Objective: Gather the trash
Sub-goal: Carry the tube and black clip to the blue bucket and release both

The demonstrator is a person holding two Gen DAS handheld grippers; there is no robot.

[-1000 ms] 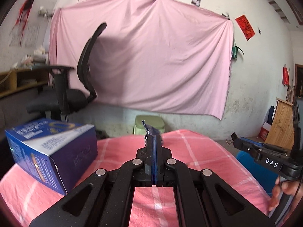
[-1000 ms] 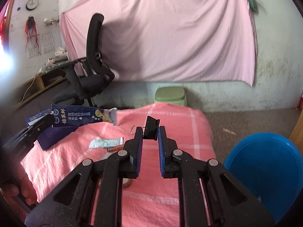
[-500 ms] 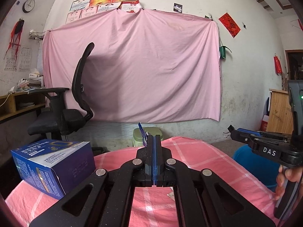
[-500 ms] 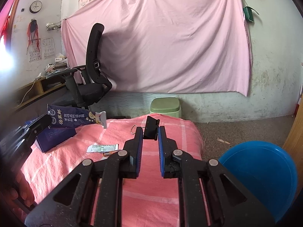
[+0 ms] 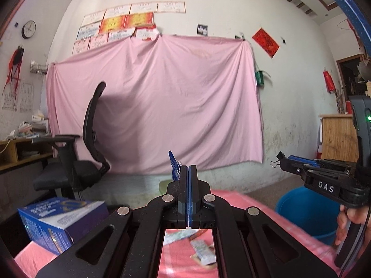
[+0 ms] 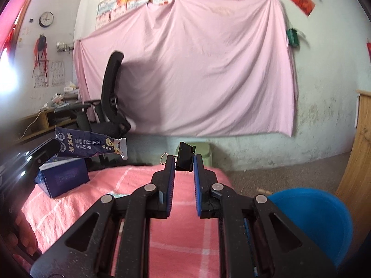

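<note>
- A flat blue sachet (image 6: 88, 147) is pinched in the left gripper (image 5: 188, 173), its jaws pressed together, held in the air above the pink-clothed table (image 6: 129, 185)
- A black binder clip (image 6: 184, 159) sits clamped between the right gripper (image 6: 183, 169) fingertips
- The blue bin (image 6: 313, 217) waits on the floor to the right, beside the table
- Done well, each load should be carried fully over the rim before the jaws part

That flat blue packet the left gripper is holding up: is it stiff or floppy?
The flat dark-blue foil sachet juts sideways from the left gripper without drooping, so probably fairly stiff. It looks thin, likely light. Pinched at one end only, it might twist.
</note>
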